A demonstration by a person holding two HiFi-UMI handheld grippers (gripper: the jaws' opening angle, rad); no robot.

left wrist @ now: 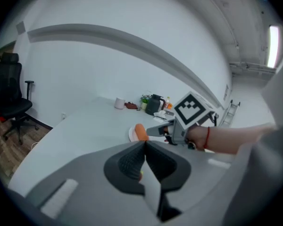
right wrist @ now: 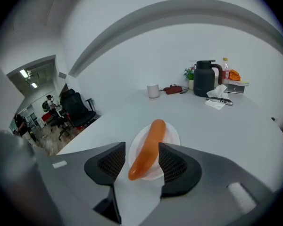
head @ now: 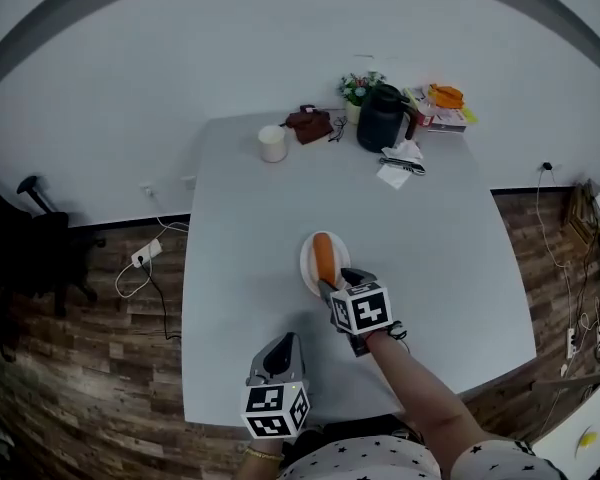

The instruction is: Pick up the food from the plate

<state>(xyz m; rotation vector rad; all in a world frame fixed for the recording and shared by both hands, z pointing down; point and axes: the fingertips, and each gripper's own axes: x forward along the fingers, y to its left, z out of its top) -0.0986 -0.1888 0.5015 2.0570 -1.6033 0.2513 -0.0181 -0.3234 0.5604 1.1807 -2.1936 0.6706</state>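
Observation:
An orange sausage (head: 324,255) lies lengthwise on a small white plate (head: 307,271) in the middle of the grey table. My right gripper (head: 335,279) is at the plate's near edge. In the right gripper view its jaws stand apart on either side of the sausage's (right wrist: 148,147) near end, over the plate (right wrist: 172,136), and neither pad presses on it. My left gripper (head: 286,348) hovers near the table's front edge, left of the right hand, with its jaws together and nothing between them. The left gripper view shows the sausage (left wrist: 140,131) and the right gripper (left wrist: 156,130) ahead.
At the table's far end stand a white cup (head: 272,143), a brown pouch (head: 308,124), a black jug (head: 382,118), a small plant (head: 358,88), tissues (head: 400,160) and books (head: 442,108). A black office chair (head: 30,243) stands on the floor at the left.

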